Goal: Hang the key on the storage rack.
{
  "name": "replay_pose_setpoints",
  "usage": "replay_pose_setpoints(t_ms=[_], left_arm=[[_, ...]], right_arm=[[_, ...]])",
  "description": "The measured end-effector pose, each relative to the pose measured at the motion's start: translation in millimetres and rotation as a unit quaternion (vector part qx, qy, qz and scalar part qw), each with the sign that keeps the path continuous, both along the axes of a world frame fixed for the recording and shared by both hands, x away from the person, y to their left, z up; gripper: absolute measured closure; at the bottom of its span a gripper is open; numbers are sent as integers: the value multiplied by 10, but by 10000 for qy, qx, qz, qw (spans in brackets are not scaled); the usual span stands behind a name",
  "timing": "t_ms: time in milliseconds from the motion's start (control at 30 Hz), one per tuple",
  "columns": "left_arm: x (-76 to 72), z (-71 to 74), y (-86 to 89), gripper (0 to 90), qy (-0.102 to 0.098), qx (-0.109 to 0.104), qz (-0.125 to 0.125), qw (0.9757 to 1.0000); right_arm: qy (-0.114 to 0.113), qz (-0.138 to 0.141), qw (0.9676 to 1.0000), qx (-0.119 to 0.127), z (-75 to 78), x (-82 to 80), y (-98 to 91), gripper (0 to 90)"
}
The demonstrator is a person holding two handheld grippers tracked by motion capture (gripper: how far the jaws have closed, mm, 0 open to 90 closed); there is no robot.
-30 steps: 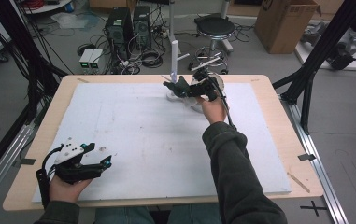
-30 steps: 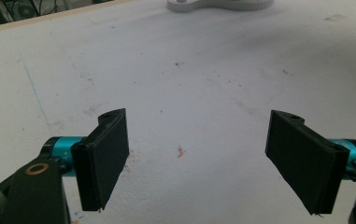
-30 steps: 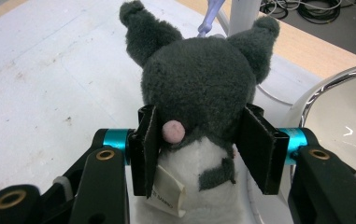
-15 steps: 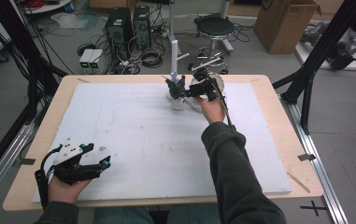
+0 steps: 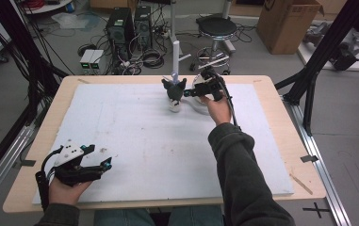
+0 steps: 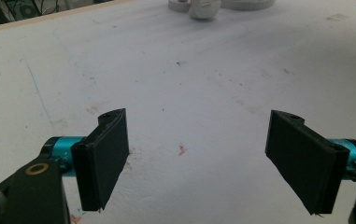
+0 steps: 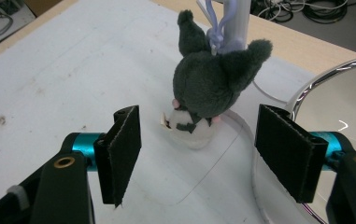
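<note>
A dark grey plush toy (image 5: pixel 174 91) with pointed ears and a pale lower part hangs by a lilac strap from a white upright post (image 5: pixel 176 56) at the far middle of the table. In the right gripper view the plush toy (image 7: pixel 208 86) is just beyond the jaws, in line with the gap between them, and its pale bottom reaches down to the stand's base. My right gripper (image 5: pixel 190 92) (image 7: pixel 199 149) is open and empty, just right of the toy. Near the front left corner, my left gripper (image 5: pixel 101 157) (image 6: pixel 199 158) is held open over the bare white mat.
A round metal-rimmed mirror or dish (image 7: pixel 339 88) lies right beside the stand, under my right hand (image 5: pixel 215 106). The white mat (image 5: pixel 134 132) covers most of the wooden table (image 5: pixel 281 117). Computers, cables, a stool and a cardboard box stand on the floor behind the table.
My right gripper has drawn back a little to the right, away from the plush toy, which stays hanging on the post. The left gripper has barely moved.
</note>
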State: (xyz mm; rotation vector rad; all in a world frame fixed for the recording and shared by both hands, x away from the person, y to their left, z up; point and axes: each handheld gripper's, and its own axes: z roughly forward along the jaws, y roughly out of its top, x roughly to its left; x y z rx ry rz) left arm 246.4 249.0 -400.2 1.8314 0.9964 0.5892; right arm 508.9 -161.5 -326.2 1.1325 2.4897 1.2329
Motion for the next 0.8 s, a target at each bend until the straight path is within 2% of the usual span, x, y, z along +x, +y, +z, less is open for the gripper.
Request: replay_pose_setpoints(t_ms=[300, 567, 767, 800], left_arm=[[-2, 0, -5, 218, 9, 20, -8, 10000], [-4, -1, -5, 218, -3, 16, 0, 10000], [-5, -2, -9, 218, 9, 3, -8, 10000], [-5, -2, -10, 218, 7, 7, -2, 10000]], right_arm=[[20, -12, 9999, 116, 84, -67, -120, 261], [-96, 38, 9999, 132, 171, -143, -148, 250], [-71, 77, 9997, 215, 195, -186, -162, 235], [-171, 53, 9995, 246, 187, -203, -170, 236]])
